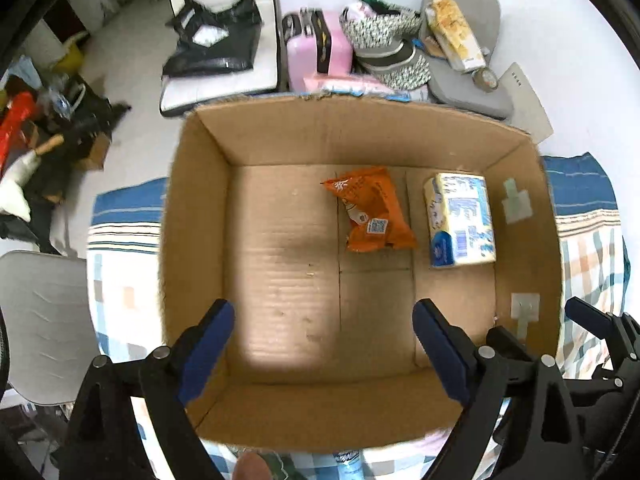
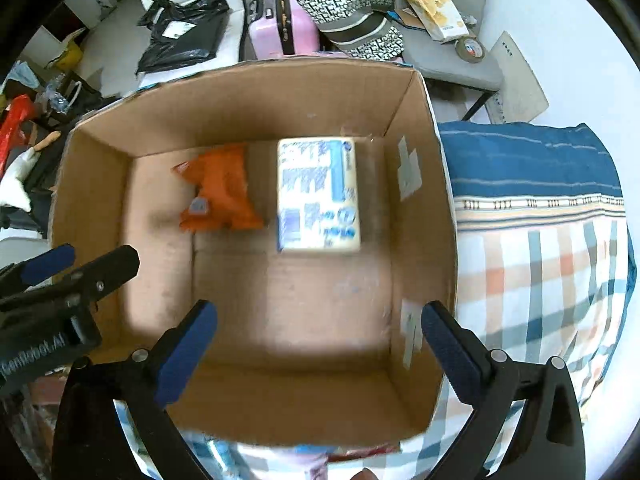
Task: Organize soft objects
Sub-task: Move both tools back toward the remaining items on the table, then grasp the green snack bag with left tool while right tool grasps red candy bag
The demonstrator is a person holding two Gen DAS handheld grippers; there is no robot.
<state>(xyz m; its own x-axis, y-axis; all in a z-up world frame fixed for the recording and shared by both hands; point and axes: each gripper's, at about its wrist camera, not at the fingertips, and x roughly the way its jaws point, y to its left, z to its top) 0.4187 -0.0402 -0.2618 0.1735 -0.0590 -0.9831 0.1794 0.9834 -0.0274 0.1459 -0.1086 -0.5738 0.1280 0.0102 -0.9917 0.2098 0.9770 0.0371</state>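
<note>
I've got both cameras looking down into an open cardboard box that fills the middle of each frame, sitting on a checked and blue-striped blanket. My left gripper hangs over the box's near end, fingers spread wide with nothing between them; my right gripper does the same in its own view, blue pads apart and empty. On writing: the black body of the left gripper, seen at the lower left of the right wrist frame, carries white lettering that I read as something like "GenRobot.AI", partly cut off. Inside the box, an orange snack packet lies flat, centre-right in the left view, crinkled, with a white label and a small blue QR square; its characters are too small to read. Just beside it, to the right, sits a white-and-blue tissue pack, plump and rectangular, its printing blurred in the right view. A pink suitcase stands beyond the box's far wall.
</note>
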